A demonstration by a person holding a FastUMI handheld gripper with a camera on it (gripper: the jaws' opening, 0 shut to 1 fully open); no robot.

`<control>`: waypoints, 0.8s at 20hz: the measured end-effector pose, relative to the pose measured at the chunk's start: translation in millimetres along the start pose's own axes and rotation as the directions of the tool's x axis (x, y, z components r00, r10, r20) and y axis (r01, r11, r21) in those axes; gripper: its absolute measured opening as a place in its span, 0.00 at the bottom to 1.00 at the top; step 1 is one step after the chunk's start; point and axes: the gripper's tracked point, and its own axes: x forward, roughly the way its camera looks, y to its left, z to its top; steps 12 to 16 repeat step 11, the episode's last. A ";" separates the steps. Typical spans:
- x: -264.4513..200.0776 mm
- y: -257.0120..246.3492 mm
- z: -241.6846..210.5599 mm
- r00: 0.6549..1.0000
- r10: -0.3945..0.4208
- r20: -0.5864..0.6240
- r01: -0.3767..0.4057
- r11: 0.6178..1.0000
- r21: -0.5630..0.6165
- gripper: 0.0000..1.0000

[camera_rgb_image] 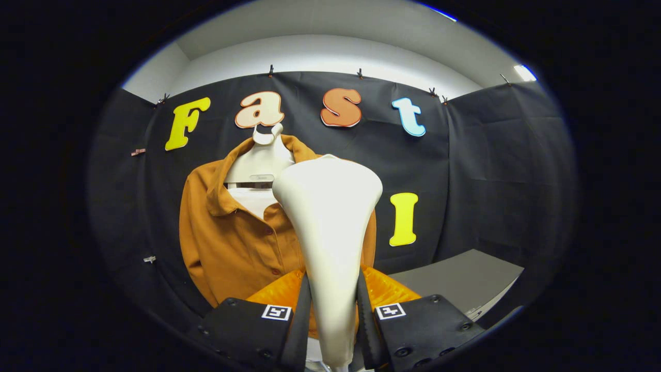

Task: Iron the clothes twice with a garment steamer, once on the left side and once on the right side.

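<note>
An orange-brown buttoned shirt (232,237) hangs on a white hanger form (258,160) against the booth wall, beyond the fingers. My gripper (333,310) is shut on the white garment steamer (330,217), both fingers pressing its narrow handle. The steamer's wide head rises upright in front of the shirt's right half and hides it. How far the head stands from the cloth cannot be told. The shirt's left half, collar and button line are in plain sight.
A grey tabletop (465,284) lies to the right, beyond the fingers. Something translucent orange (384,292) sits just behind the fingers at the steamer's base. Black cloth walls close the booth at the back and sides.
</note>
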 end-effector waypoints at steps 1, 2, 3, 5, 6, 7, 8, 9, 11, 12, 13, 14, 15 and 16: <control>-0.1 -0.9 2.8 1.000 0.004 0.011 -0.004 1.000 0.003 0.45; -0.6 -1.6 4.8 1.000 0.007 0.022 -0.007 1.000 0.004 0.45; 0.2 -2.4 6.7 1.000 0.008 0.029 -0.008 1.000 0.002 0.45; 1.8 -2.5 8.6 0.999 0.013 0.039 -0.013 1.000 0.003 0.45; 1.7 -3.2 9.9 0.999 0.014 0.042 -0.014 1.000 0.004 0.45; 2.3 -3.7 10.2 0.999 0.015 0.045 -0.015 1.000 0.003 0.45; 3.1 -3.3 10.6 0.999 0.015 0.045 -0.015 1.000 0.002 0.45; 3.8 -3.8 10.1 0.999 0.015 0.045 -0.015 1.000 0.000 0.45; 5.0 -4.1 9.4 0.999 0.014 0.043 -0.014 1.000 -0.002 0.44; 5.0 -4.1 9.4 0.999 0.014 0.043 -0.014 1.000 -0.002 0.44; 5.0 -4.1 9.4 0.999 0.014 0.043 -0.014 1.000 -0.002 0.44; 5.0 -4.1 9.4 0.999 0.014 0.043 -0.014 1.000 -0.002 0.44; 5.0 -4.1 9.4 0.999 0.014 0.043 -0.014 1.000 -0.002 0.44; 5.0 -4.1 9.4 0.999 0.014 0.043 -0.014 1.000 -0.002 0.44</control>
